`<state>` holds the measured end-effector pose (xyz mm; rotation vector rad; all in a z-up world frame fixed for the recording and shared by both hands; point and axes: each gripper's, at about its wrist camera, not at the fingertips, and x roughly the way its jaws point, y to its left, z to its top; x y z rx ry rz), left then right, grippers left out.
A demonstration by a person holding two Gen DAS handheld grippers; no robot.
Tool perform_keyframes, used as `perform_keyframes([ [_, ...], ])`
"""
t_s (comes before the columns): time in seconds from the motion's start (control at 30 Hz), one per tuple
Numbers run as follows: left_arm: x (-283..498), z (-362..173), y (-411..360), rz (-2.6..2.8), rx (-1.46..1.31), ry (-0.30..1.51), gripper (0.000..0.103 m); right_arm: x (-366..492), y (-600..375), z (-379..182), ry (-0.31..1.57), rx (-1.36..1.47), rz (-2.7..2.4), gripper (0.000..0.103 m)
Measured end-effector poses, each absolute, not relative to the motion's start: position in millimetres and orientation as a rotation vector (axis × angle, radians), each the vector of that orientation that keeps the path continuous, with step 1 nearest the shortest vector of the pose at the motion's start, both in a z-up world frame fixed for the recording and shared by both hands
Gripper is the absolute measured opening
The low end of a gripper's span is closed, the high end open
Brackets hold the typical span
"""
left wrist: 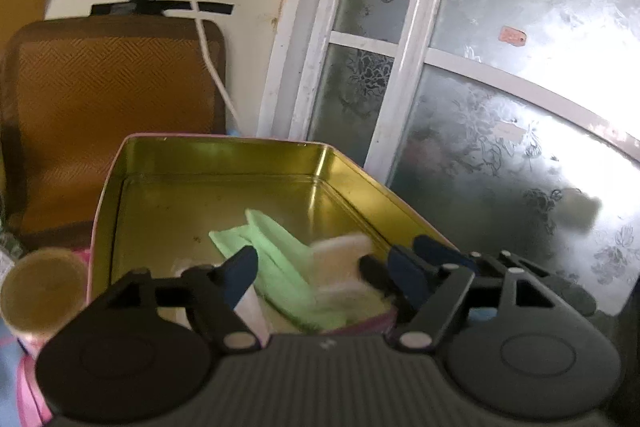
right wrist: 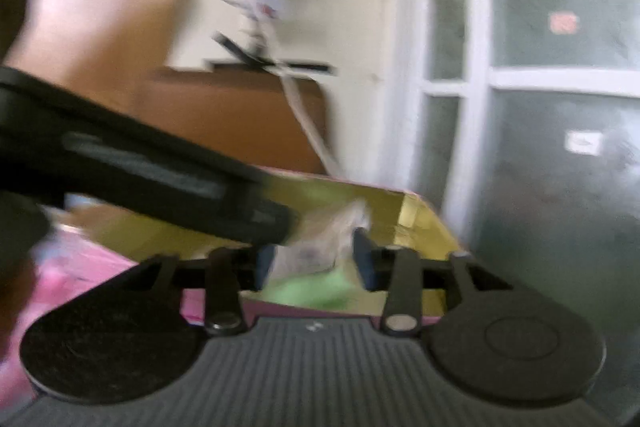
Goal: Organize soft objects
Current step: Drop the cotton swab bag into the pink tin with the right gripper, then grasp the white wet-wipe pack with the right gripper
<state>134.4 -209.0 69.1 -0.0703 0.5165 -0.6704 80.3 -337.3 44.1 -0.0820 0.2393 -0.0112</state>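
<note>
A gold-lined tin box (left wrist: 208, 163) with a pink outside stands open. Inside lie a green folded cloth (left wrist: 280, 259) and a white soft piece (left wrist: 344, 255). My left gripper (left wrist: 320, 275) hangs over the box's near end, fingers wide apart around the cloths without touching them. The right wrist view is blurred: my right gripper (right wrist: 316, 259) is closed on a pale whitish soft piece (right wrist: 316, 247) above the box (right wrist: 420, 219), with green cloth (right wrist: 312, 291) below. The left gripper's dark body (right wrist: 160, 187) crosses that view from the left.
A round gold can (left wrist: 40, 291) stands left of the box. A brown woven cushion (left wrist: 108, 99) leans on the wall behind, with a white cable (left wrist: 208, 59) hanging over it. Frosted glass doors (left wrist: 500, 67) fill the right. Pink fabric (right wrist: 80, 275) lies under the box.
</note>
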Motion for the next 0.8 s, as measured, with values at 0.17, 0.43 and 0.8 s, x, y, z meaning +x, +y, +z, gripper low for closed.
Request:
perform_keyframes([
  [0.17, 110.1, 64.3, -166.8, -0.674, -0.071, 0.513, 0.074, 69.0, -357.4, 37.3, 0.235, 0.06, -0.018, 0.05],
  [0.43, 43.2, 41.3, -37.2, -0.48, -0.105, 0.477, 0.08, 50.2, -317.0, 44.5, 0.219, 0.114, 0.173, 0.05],
  [0.8, 21.6, 5.0, 97.9, -0.119, -0.358, 0.448, 0.081, 74.8, -167.9, 62.0, 0.356, 0.003, 0.597, 0.049],
])
